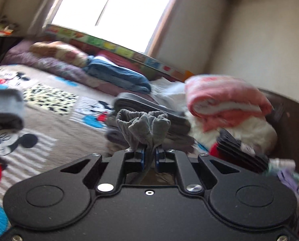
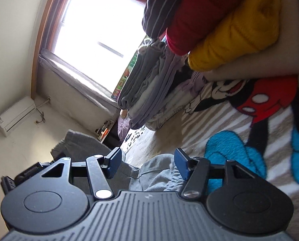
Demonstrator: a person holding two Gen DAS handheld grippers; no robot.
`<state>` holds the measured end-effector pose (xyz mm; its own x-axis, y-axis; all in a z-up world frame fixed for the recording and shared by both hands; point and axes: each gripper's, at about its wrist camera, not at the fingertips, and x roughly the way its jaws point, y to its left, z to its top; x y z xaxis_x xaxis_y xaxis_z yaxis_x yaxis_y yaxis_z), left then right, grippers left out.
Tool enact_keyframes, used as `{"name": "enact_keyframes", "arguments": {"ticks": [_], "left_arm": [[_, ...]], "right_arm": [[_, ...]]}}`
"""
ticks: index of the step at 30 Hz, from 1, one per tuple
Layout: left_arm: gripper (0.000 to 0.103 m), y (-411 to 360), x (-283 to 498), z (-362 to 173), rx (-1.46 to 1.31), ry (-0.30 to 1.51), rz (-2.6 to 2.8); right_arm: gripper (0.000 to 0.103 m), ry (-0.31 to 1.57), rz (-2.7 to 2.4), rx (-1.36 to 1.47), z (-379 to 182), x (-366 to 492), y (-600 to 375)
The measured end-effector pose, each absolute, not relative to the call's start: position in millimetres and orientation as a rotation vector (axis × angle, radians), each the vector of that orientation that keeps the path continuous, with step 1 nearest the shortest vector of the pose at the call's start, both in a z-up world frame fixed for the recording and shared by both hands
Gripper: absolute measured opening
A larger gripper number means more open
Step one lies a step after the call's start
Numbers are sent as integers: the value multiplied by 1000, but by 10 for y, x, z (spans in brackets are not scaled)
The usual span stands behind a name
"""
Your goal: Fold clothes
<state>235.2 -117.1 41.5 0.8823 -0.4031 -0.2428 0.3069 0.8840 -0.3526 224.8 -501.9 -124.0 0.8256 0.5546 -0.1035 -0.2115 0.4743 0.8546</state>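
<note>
My left gripper (image 1: 149, 156) is shut on a grey garment (image 1: 143, 126); its gathered elastic edge bunches up above the blue pads, over the bed. My right gripper (image 2: 147, 164) is open, its blue pads (image 2: 114, 161) wide apart, tilted sideways just above the same kind of grey cloth (image 2: 155, 172) lying on the Mickey Mouse blanket (image 2: 239, 120). Nothing sits between the right fingers.
A stack of folded grey and lilac clothes (image 2: 149, 88) and red and yellow jackets (image 2: 229, 24) lie on the bed. In the left view, folded grey clothes (image 1: 149, 108), a pink towel (image 1: 225, 100), blue bedding (image 1: 119, 74) and a window (image 1: 109, 6) show.
</note>
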Motion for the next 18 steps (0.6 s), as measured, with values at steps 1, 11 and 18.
{"name": "enact_keyframes", "arguments": {"ticks": [1,11,18], "left_arm": [[7,-1266,2327,398,-290,318,-388],[7,-2163,2055,-15,67,318,-446],[7,-2541,1883,-344,286,312,-467]], "right_arm": [[60,393,480,976,-1245,2221,-5062],[67,384,482,1023,-1299,2015,-5382],[68,378,480,1018,-1291,1977,-5422]]}}
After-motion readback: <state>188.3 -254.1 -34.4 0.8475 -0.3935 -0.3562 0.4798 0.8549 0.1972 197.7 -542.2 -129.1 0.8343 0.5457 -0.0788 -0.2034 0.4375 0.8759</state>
